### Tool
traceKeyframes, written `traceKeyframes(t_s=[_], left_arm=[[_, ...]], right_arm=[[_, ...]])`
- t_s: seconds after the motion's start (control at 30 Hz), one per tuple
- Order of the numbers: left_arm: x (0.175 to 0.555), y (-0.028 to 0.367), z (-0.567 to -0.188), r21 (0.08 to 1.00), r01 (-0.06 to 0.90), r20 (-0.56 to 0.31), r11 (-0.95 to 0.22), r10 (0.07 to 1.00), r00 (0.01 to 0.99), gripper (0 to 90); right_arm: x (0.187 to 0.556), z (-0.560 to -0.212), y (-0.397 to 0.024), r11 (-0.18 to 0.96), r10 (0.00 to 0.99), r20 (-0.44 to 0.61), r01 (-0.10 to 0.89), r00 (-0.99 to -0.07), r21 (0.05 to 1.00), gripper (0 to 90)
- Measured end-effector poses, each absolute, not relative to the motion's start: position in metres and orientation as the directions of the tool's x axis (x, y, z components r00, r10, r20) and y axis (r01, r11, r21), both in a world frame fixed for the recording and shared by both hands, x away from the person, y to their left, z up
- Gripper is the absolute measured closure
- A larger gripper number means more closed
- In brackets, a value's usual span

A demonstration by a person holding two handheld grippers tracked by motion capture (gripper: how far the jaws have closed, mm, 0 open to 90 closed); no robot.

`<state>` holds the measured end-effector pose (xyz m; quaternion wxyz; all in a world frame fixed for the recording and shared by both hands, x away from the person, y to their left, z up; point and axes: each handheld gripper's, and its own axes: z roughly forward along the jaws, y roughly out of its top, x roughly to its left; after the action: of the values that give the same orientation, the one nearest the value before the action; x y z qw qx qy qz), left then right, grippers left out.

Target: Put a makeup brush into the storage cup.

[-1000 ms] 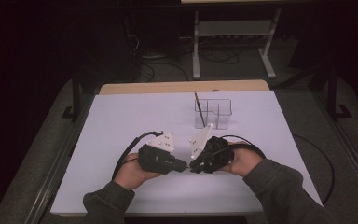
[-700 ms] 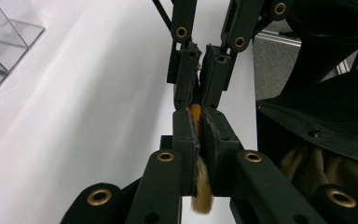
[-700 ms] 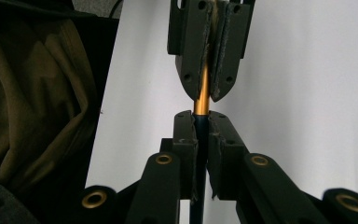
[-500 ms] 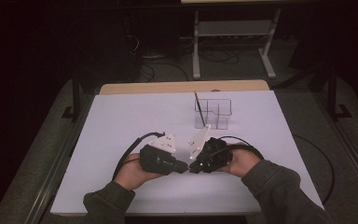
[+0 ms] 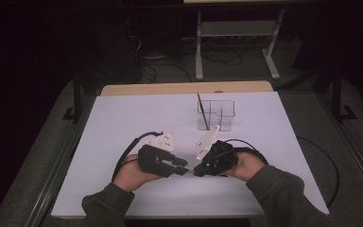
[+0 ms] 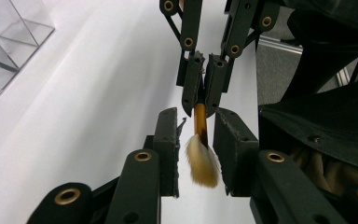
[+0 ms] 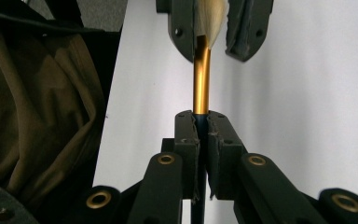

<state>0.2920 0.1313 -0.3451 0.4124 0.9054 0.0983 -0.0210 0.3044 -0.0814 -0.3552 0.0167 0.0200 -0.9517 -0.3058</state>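
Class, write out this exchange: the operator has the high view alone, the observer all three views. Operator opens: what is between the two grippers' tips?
Observer: A brush, with pale bristles and a gold ferrule.
Operator: Which gripper holds it?
Observer: The right gripper is shut on its handle.
Operator: And the left?
Observer: The left gripper has just been opening its jaws; the bristles hang loose between them.

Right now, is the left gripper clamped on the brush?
No, the left gripper stands open around the brush bristles; the right gripper pinches its handle.
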Motion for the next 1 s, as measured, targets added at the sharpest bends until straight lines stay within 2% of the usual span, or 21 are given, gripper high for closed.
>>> traceKeyframes(t_s=[0.33, 0.43, 0.6, 0.87, 1.0], left_arm=[[0.292, 0.132, -0.345, 0.746, 0.224, -0.133, -0.627, 0.189, 0.973, 55.5], [0.293, 0.132, -0.345, 0.747, 0.223, -0.134, -0.627, 0.186, 0.973, 54.9], [0.293, 0.129, -0.346, 0.740, 0.218, -0.141, -0.637, 0.169, 0.975, 62.9], [0.295, 0.132, -0.346, 0.737, 0.232, -0.165, -0.634, 0.164, 0.973, 81.9], [0.296, 0.131, -0.344, 0.732, 0.220, -0.160, -0.645, 0.151, 0.975, 83.7]], right_arm=[[0.307, -0.359, -0.093, 0.748, -0.009, 0.043, 0.022, -0.999, 0.664, 82.7], [0.305, -0.360, -0.095, 0.730, 0.007, 0.039, 0.032, -0.999, 0.683, 82.6], [0.302, -0.363, -0.092, 0.724, 0.009, 0.021, 0.021, -1.000, 0.689, 82.6], [0.300, -0.360, -0.090, 0.714, 0.015, -0.019, -0.002, -1.000, 0.700, 82.6], [0.298, -0.359, -0.087, 0.722, 0.012, -0.035, -0.016, -0.999, 0.691, 82.5]])
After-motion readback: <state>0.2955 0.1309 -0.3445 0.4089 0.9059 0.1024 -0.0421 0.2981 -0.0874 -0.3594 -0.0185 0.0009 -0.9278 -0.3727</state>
